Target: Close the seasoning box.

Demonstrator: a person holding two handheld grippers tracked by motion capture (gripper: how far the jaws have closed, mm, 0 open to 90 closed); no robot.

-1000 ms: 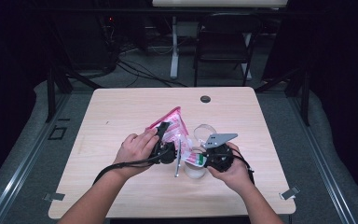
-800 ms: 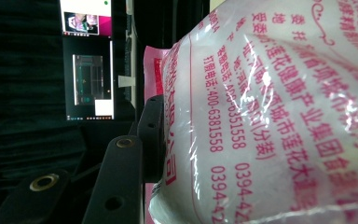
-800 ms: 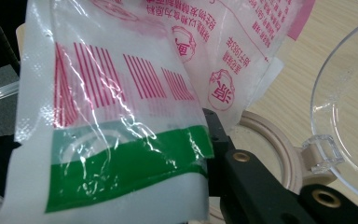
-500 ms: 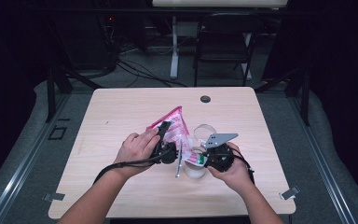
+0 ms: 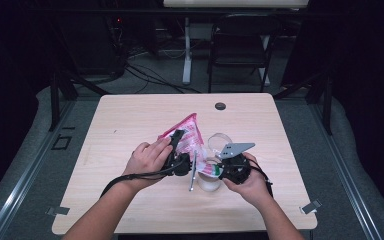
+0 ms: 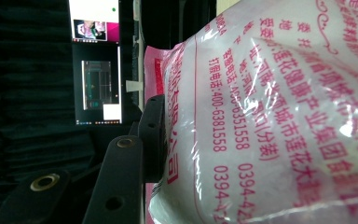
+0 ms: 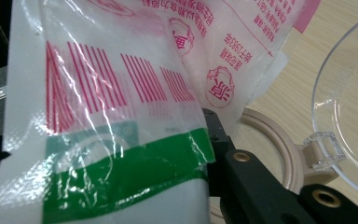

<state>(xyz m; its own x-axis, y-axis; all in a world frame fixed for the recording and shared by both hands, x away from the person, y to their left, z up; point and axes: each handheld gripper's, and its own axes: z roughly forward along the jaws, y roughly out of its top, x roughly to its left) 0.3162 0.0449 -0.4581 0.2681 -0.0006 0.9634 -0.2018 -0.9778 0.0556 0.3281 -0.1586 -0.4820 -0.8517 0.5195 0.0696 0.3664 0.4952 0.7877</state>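
Still unmoved, both claws (image 5: 196, 165) gripping bag (image 5: 187, 131)

left gripper (image 5: 179, 145): clamped on tilted pink-and-white bag (image 5: 187, 131) | right gripper (image 5: 221, 172): pinching the bag's lower corner | clear container (image 5: 209, 181), open lid (image 5: 219, 141): beneath, on wooden table (image 5: 130, 115)

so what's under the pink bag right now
Beneath the pink bag sit a beige-rimmed round container and its open clear lid on the table. The bag covers the container's inside, so its contents cannot be seen.
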